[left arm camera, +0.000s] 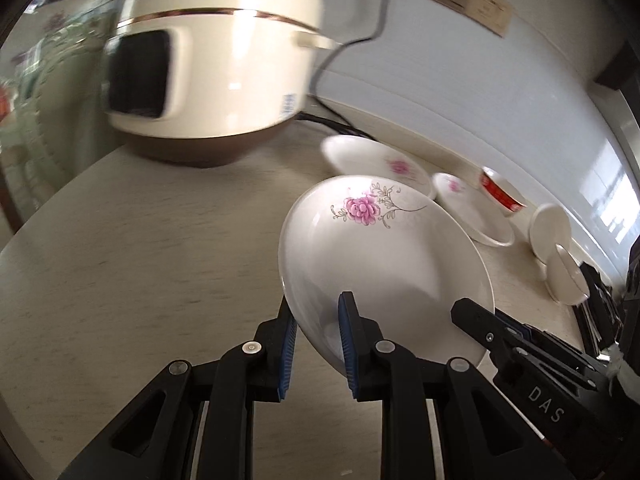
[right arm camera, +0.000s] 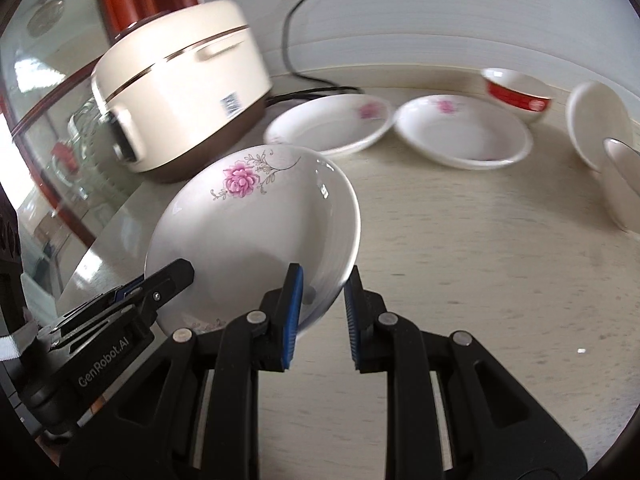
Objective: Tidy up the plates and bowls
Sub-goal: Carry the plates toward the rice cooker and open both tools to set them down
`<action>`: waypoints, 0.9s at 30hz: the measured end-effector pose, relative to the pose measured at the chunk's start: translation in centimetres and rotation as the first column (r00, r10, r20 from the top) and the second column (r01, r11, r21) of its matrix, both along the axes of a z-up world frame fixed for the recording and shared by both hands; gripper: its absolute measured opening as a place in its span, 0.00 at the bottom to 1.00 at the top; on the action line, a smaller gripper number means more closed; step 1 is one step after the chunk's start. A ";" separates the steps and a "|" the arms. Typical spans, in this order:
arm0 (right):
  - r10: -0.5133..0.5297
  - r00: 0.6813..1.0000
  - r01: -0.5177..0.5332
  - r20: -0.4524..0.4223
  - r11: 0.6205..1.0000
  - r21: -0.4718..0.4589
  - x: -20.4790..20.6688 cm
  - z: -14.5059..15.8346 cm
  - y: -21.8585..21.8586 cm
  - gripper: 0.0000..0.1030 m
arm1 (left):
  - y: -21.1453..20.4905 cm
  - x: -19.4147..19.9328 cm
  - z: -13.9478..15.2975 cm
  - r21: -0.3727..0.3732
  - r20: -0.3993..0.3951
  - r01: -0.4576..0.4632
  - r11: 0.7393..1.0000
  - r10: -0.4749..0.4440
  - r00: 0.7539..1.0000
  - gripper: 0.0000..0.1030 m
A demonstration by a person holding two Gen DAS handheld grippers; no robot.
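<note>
Flowered plate held tilted above the counter by both grippers.
Left gripper and right gripper each pinch its near rim; rice cooker stands behind.

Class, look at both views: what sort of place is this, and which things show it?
Probably a home kitchen counter: a plugged-in rice cooker stands on the pale countertop, beside flowered plates and a red-banded bowl.

left gripper black, blue ribbed pads, silver pivots | right gripper same, "DAS" lettering
</note>
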State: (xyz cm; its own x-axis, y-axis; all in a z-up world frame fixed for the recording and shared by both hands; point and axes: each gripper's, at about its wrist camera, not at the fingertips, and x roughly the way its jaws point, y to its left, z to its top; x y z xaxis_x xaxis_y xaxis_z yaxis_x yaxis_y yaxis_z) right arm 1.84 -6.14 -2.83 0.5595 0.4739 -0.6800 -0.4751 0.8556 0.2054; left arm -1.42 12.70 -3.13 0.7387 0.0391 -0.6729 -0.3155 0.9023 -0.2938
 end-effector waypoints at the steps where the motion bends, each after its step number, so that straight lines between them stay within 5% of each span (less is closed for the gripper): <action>1: 0.016 1.000 -0.016 -0.001 1.000 -0.003 -0.2 -0.1 0.9 0.23 | 0.7 -0.4 -0.1 -0.001 -0.004 -0.014 1.000 0.014 1.000 0.21; 12: 0.134 0.991 -0.135 -0.019 0.990 -0.027 -1.7 -0.9 7.4 0.23 | 6.4 -3.6 -0.7 0.009 -0.029 -0.143 0.990 0.144 0.989 0.21; 27: 0.209 0.977 -0.211 -0.051 0.977 -0.041 -2.2 -1.5 12.0 0.26 | 9.4 -4.4 -1.7 0.025 -0.053 -0.240 0.971 0.241 0.969 0.24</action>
